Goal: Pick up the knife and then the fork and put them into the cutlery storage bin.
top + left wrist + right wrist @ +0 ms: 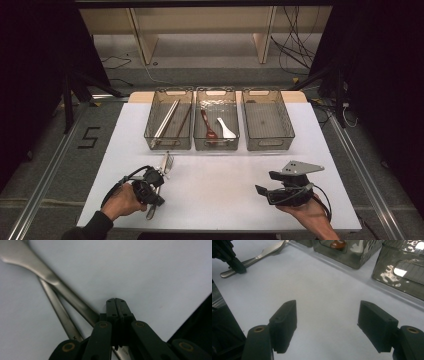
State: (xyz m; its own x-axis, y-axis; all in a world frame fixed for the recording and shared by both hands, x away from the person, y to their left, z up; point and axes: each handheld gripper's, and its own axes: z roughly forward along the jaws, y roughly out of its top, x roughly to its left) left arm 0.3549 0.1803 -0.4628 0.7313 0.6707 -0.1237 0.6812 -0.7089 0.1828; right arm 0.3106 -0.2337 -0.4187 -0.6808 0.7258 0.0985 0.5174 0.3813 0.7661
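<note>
Two steel forks (165,165), crossed, on the white worktop (225,185) before the left bin (169,120); left claw (116,305) pressed together beside the handles, gripping nothing visible; right claw (327,325) apart, idle. Step: pick-up; next likely needs jaws parted around one handle.
</note>
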